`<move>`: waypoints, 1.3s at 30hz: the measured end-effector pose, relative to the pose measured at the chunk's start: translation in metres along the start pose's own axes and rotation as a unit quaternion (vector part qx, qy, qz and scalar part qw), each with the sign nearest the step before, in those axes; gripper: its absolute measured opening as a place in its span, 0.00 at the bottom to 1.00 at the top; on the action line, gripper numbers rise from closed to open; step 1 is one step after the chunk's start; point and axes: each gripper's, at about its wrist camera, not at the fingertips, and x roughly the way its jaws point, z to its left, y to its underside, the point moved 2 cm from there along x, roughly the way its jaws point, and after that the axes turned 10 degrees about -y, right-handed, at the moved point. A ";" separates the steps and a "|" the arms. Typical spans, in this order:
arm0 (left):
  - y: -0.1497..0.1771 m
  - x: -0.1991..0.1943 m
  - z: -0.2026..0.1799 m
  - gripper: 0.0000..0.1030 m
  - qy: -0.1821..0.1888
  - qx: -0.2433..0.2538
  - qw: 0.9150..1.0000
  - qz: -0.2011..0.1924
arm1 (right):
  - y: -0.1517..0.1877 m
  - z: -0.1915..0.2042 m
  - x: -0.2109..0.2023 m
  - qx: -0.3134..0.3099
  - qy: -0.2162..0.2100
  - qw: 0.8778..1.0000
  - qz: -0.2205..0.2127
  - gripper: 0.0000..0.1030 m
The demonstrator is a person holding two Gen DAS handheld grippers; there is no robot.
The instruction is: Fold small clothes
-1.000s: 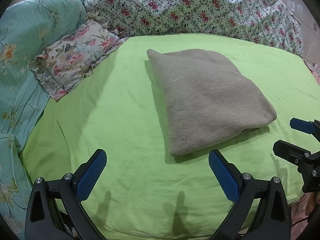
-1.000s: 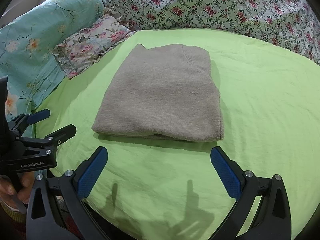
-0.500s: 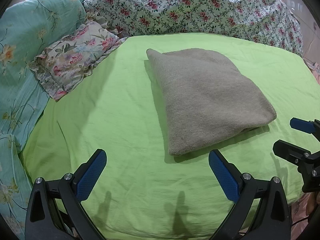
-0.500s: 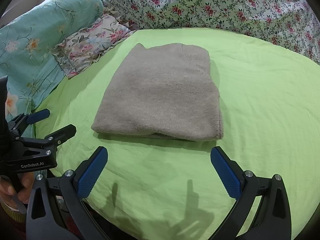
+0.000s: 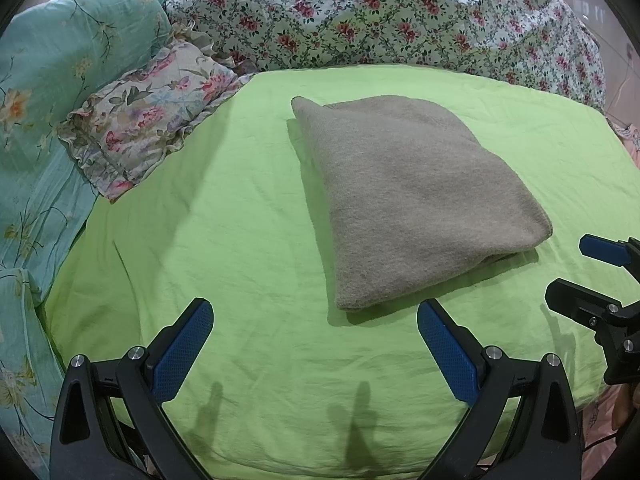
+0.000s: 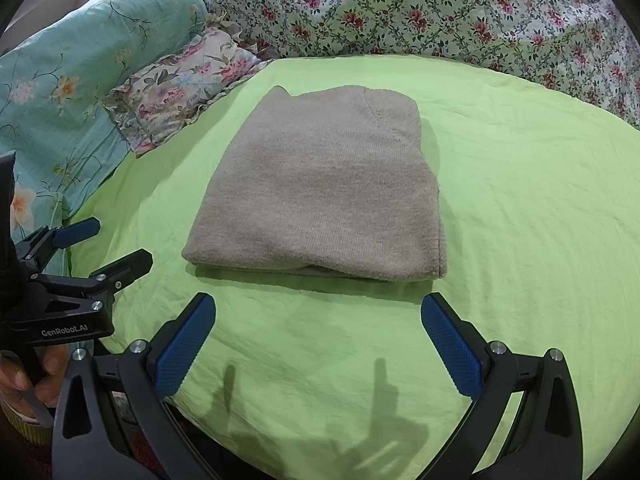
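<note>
Both my tongs, left gripper point(image 5: 314, 346) & right gripper point(image 6: 318, 342), spread wide, empty. Grey knit point(image 6: 320, 188) just ahead: soft, light, floppy; I'd pinch near-edge corners.

A green sheet point(image 5: 240, 240) meets a ruffled floral pillow point(image 5: 148, 120), teal bedding point(image 5: 60, 60) and a flowered quilt point(image 5: 400, 20).

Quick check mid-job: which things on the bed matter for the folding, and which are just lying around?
Part of the job:
- folded beige knit garment
- green bedsheet under it
- left gripper, open
- right gripper, open

Just lying about:
- ruffled floral pillow
- teal floral bedding
- rose-print quilt
</note>
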 end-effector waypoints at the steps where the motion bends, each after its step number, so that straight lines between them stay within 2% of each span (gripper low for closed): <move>1: 0.000 0.000 0.000 0.99 0.000 0.001 1.000 0.000 | 0.001 0.000 0.000 0.000 0.000 1.000 0.000 0.99; 39: -0.005 0.007 -0.002 0.99 0.011 0.005 1.000 0.003 | -0.002 -0.001 0.003 -0.001 -0.003 1.000 0.003 0.99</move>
